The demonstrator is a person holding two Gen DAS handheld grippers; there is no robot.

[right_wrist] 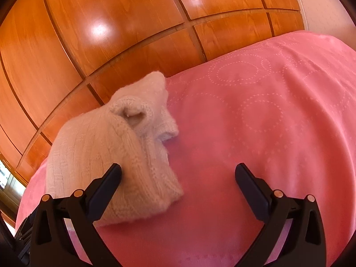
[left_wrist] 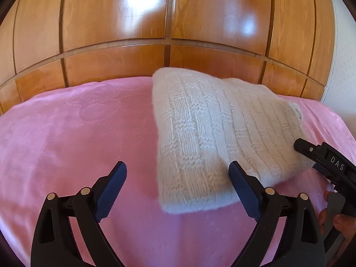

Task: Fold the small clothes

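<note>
A cream knitted garment [left_wrist: 213, 133] lies folded in a thick rectangle on the pink bedspread [left_wrist: 73, 133]. In the left wrist view my left gripper [left_wrist: 178, 166] stands open over the garment's near left corner, and the pads touch nothing. The black body of the right-hand tool [left_wrist: 333, 166] shows at the garment's right edge, with a hand [left_wrist: 338, 220] below it. In the right wrist view the garment [right_wrist: 106, 151] lies to the left, a rolled cuff or collar on top. My right gripper [right_wrist: 178, 166] is open above its near right corner, the left finger [right_wrist: 106, 187] in front of the knit.
Glossy wooden panels [left_wrist: 169, 22] rise right behind the bed's far edge. A white wall [left_wrist: 344, 55] shows at the far right. Bare pink bedspread [right_wrist: 267, 122] stretches to the right of the garment, and to its left in the left wrist view.
</note>
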